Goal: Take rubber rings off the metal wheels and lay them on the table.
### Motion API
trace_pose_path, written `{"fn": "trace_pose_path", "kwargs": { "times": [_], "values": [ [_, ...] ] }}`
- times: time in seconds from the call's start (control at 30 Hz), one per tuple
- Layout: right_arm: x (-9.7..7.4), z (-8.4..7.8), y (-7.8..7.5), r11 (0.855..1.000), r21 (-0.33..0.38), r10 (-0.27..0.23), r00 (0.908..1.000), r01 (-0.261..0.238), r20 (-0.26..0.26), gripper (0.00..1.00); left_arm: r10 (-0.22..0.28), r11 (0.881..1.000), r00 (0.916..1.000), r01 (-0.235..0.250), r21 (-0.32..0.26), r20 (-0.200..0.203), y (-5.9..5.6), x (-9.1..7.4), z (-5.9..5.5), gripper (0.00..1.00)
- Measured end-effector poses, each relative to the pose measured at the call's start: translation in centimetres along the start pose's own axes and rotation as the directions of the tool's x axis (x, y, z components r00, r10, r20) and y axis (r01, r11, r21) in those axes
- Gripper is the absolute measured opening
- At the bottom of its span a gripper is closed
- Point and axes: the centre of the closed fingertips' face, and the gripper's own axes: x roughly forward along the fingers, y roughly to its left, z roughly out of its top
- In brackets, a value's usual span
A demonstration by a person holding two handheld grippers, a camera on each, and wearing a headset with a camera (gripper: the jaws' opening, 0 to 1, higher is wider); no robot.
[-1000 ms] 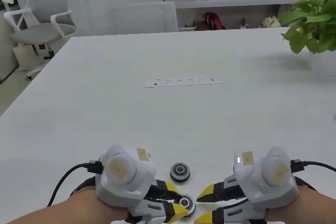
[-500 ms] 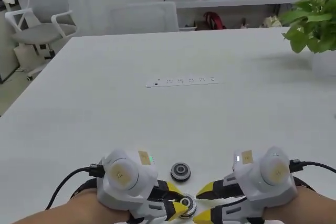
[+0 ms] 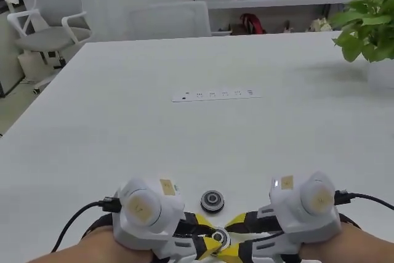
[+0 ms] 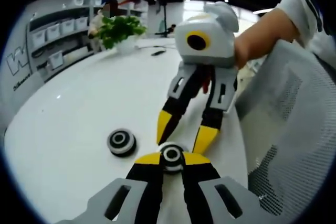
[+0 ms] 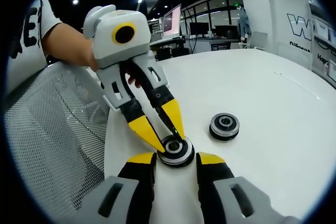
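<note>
**A:** What was on the left?

**B:** An office chair (image 3: 49, 23) stood past the far corner of the table (image 3: 111, 127). Close to the person, the left hand-held gripper (image 4: 171, 161) had its jaws clamped on a small metal wheel (image 5: 177, 149) at the near edge of the table.

**A:** Was the wheel lifted?

**B:** I couldn't tell whether it sat on the surface or just above it.

**A:** And in the middle?

**B:** A second wheel (image 3: 212, 201) lay flat on the table just beyond the held one, apart from both tools. Both wheels had their black rings (image 4: 112, 145) on. Farther off, a white power strip (image 3: 212, 95) lay mid-table.

**A:** And the right side?

**B:** The right hand-held gripper (image 4: 181, 145) faced the left one. Its jaws were spread, one yellow tip on either side of the same wheel. I couldn't tell whether they pressed on it. A potted plant (image 3: 366, 20) stood at the table's far right corner.
</note>
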Motion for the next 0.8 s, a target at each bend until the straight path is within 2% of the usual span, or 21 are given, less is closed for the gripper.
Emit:
{"fn": "trace_pose_path", "kwargs": {
  "times": [0.23,0.8],
  "values": [
    [0.09,-0.30,0.17,1.000,0.021,0.006,1.0000,-0.006,-0.003,0.25,0.004,1.000,1.0000,-0.004,-0.005,0.008,-0.07,-0.01,0.01,0.14],
    [-0.41,-0.46,0.21,1.000,-0.021,0.011,0.9997,-0.012,-0.020,0.20,0.007,1.000,0.9998,-0.007,-0.008,0.021,-0.09,-0.05,0.03,0.13]
  ]
}}
